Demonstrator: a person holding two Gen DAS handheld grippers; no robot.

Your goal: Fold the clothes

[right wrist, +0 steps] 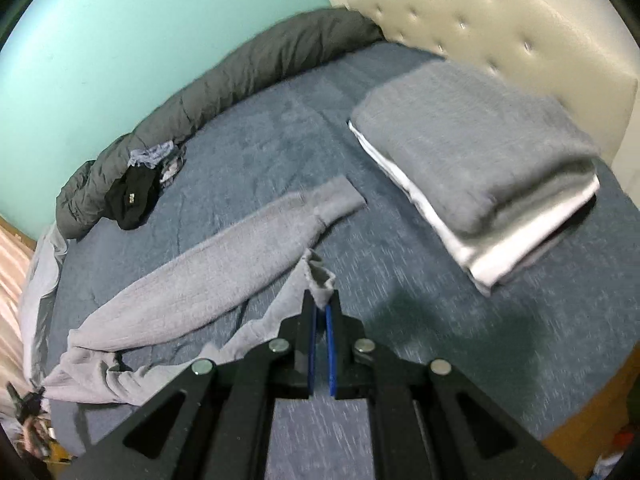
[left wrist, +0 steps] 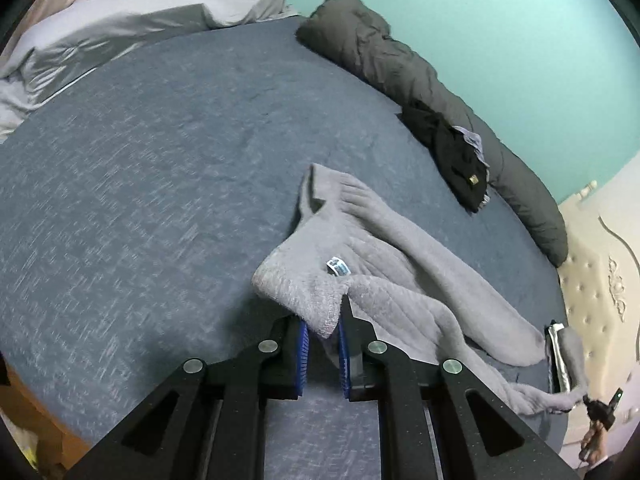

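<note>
A grey knit sweater lies stretched across the blue bed cover, a small label showing near its collar. My left gripper is shut on a bunched edge of it, and the cloth hangs lifted from the pads. In the right wrist view one sleeve of the sweater lies flat on the bed. My right gripper is shut on another edge, which stands up between the blue pads. Each gripper shows small at the other view's edge: the right gripper and the left gripper.
A stack of folded clothes, grey on white, sits by the cream tufted headboard. A dark rolled duvet runs along the teal wall with a black garment against it. Grey pillows lie at the far left. A person's hand shows at lower right.
</note>
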